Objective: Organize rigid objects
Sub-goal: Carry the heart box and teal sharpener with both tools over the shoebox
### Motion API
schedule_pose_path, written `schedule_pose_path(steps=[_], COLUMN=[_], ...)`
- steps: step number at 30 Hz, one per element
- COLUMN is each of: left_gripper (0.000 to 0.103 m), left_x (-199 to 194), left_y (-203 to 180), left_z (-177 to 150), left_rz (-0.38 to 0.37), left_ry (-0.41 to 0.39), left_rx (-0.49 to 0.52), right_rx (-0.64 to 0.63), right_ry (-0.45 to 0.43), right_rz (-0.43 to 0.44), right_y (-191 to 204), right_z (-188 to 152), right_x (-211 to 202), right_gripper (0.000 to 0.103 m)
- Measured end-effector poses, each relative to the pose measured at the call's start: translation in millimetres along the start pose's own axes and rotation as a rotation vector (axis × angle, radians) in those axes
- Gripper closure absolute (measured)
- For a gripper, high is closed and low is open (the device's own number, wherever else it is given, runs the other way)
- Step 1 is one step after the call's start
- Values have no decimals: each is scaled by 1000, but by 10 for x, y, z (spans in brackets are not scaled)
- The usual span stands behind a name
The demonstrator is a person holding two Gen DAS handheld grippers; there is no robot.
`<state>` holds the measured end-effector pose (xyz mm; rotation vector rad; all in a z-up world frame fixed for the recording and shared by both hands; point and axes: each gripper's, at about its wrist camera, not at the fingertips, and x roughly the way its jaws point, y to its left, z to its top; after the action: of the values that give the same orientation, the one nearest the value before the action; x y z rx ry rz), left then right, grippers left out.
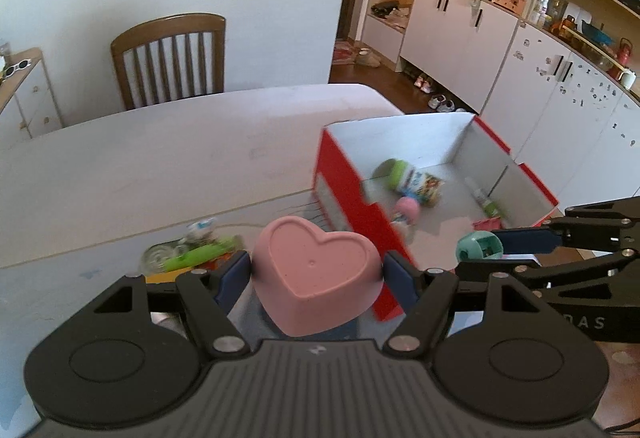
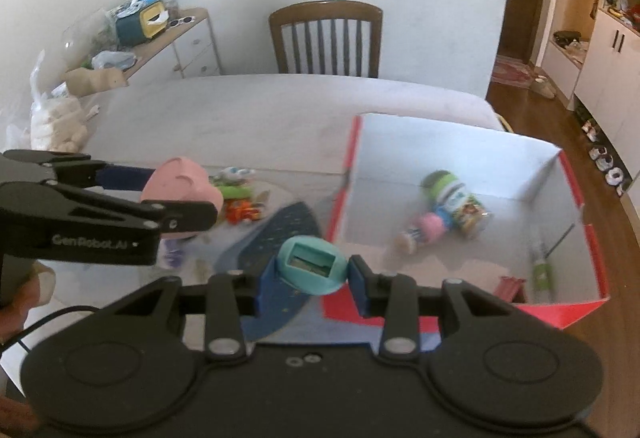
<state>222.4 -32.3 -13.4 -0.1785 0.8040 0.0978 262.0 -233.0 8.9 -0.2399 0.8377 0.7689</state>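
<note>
Toys are the matter here, and two of them are held up off the table (image 1: 120, 165). One is a pink heart-shaped mould (image 1: 316, 274), matte and smooth, with a raised rim tracing the heart and a small dimple near its middle; it sits broad face up, and the left claw (image 1: 316, 274) is clamped on its two sides with blue pads (image 1: 234, 274). In the right wrist view the same heart (image 2: 182, 179) shows from the side, above the table, left of the box. The other toy is a small teal egg-shaped piece (image 2: 312, 265) with a rectangular window cut into its face; the right claw (image 2: 312, 270) is closed on it, one blue pad on each side, just before the near corner of the box.

A red cardboard box with a white inside (image 2: 460, 141) stands open on the right part of the table. In it lie a green-capped jar with a printed label (image 2: 456, 197), a pink-and-blue bottle (image 2: 424, 230), a slim green tube (image 2: 542, 270) and something red in the near corner, all blurred. More small toys (image 2: 236, 197) lie on the table beside the box, too blurred to tell.
</note>
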Motion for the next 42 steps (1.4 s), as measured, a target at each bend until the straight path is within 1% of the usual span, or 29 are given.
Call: schedule_pose_path(steps=[10,18,25,32,39,42], left_gripper=[30,30,30,30,30,30], left_x=[223,477,820,1245,1680,1865], left_y=[-528,-850,-1165,-1415,-1626,-1681], left_z=[215,389,592,821,993,1068], left_rz=[-2,-11,-23,-43,-61,-78], left_ry=[-2,18,40,63,110,127], left_rx=[21,19,38,64,114,112], right_rx=[9,16,42,58,44,24], right_ry=[-15,-14,-2,32,68,90], right_rz=[-20,-33,-46,-65,-62,-63], right_y=[-577,-999,-1338,-1635,-1754,-1749], right_z=[19,24,-27,-104,-126,-117], right_x=[-55,-29,17,149,353,454], right_gripper=[65,65,65,65,65,65])
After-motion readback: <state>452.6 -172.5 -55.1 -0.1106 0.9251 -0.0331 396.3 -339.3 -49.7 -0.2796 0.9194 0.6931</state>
